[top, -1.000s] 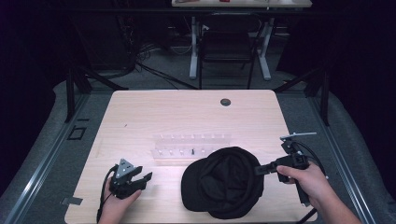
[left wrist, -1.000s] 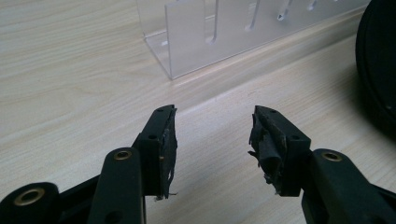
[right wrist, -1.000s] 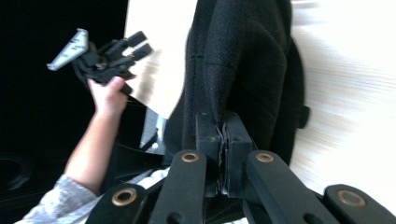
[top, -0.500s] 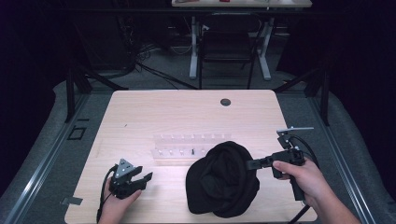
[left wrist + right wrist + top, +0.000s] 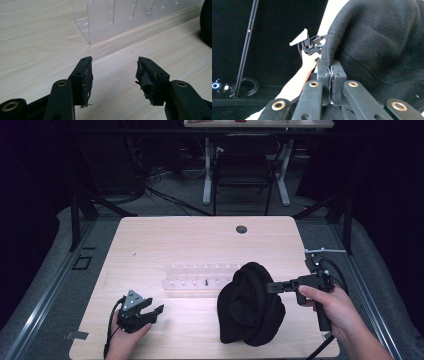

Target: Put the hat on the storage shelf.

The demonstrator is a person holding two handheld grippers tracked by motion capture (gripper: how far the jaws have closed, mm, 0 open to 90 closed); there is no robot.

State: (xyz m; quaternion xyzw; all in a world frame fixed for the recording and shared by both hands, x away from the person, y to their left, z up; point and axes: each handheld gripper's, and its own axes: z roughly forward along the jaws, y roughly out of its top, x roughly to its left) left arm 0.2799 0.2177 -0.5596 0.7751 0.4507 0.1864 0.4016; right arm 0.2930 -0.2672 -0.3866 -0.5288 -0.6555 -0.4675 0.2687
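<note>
A black fabric cap hangs bunched and upright over the front right of the wooden table. My right gripper is shut on its right edge. In the right gripper view the jaws pinch a fold of the cap. My left gripper rests low at the front left, open. Its jaws have just been opening, and nothing lies between them. It points at the clear acrylic rack. The cap's edge shows at the far right there.
The clear rack lies across the table's middle, just left of the cap, with a small dark piece in one slot. A round hole sits near the far edge. A chair and desk legs stand beyond the table.
My right gripper has risen and shifted left with the cap. The cap went from lying spread flat to hanging bunched and upright. The left hand has kept still.
</note>
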